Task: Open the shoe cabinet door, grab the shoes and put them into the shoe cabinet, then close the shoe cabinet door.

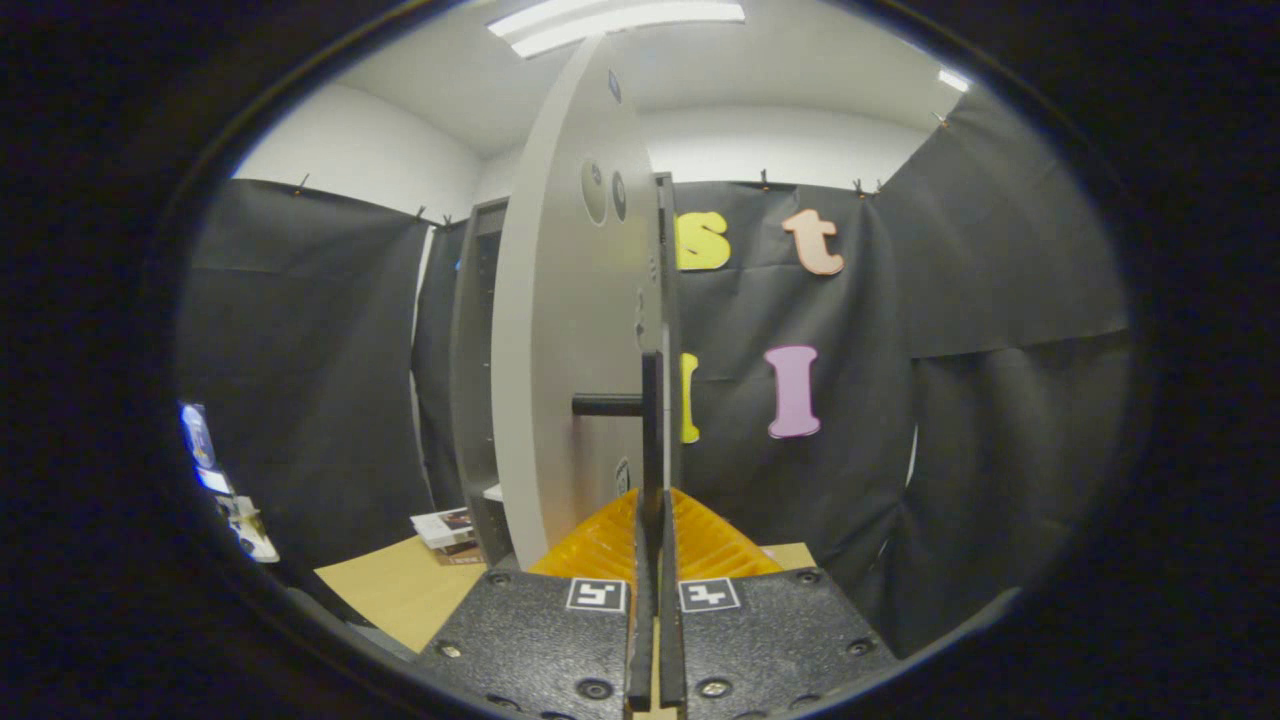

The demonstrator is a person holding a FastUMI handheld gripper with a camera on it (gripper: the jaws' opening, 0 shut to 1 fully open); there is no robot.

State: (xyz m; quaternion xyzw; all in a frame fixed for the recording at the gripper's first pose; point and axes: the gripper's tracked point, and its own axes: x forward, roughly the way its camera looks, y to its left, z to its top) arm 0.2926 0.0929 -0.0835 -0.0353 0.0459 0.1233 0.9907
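Note:
The grey shoe cabinet door stands swung open, and I see it nearly edge-on right ahead of me. Its dark handle is a thin upright bar held off the door by a short post. My gripper is shut on the lower part of that bar, a finger pressing on each side. Left of the door, the cabinet body shows its dark open inside.
A light wooden tabletop lies below, to my left. A small stack of magazines rests on it at the cabinet's foot. Black cloth walls close in the booth on the left, behind and on the right.

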